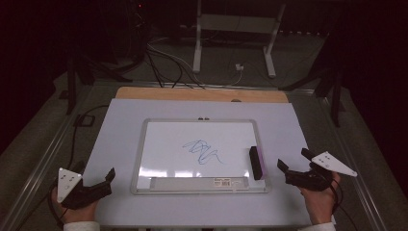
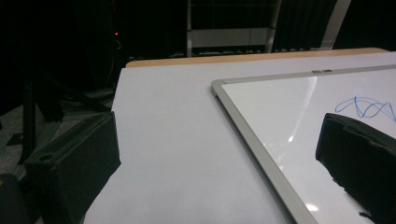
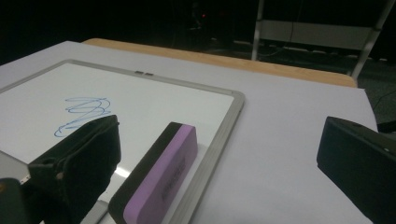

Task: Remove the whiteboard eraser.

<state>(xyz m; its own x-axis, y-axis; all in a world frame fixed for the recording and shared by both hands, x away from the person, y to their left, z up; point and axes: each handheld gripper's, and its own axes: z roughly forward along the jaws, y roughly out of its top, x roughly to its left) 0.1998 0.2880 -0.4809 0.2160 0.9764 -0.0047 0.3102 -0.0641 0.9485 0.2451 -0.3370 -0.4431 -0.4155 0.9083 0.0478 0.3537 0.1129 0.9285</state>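
Wide bare strip of tabletop (image 1: 120, 144) runs down the left of the whiteboard (image 1: 168, 144), and the left gripper (image 1: 96, 185) sits in it with jaws spread, nothing between it and the board's frame; on the right, the right gripper (image 1: 294, 166) hovers just beside the frame, jaws apart, over another bare strip; the eraser (image 1: 256, 162) lies on the board's right edge, nearest thing in its way, and in the right gripper view the eraser (image 3: 161, 179) sits between the jaws' line of sight; board centre lies flat and open around the blue scribble (image 1: 203, 151); the far tabletop band beyond the board is free.
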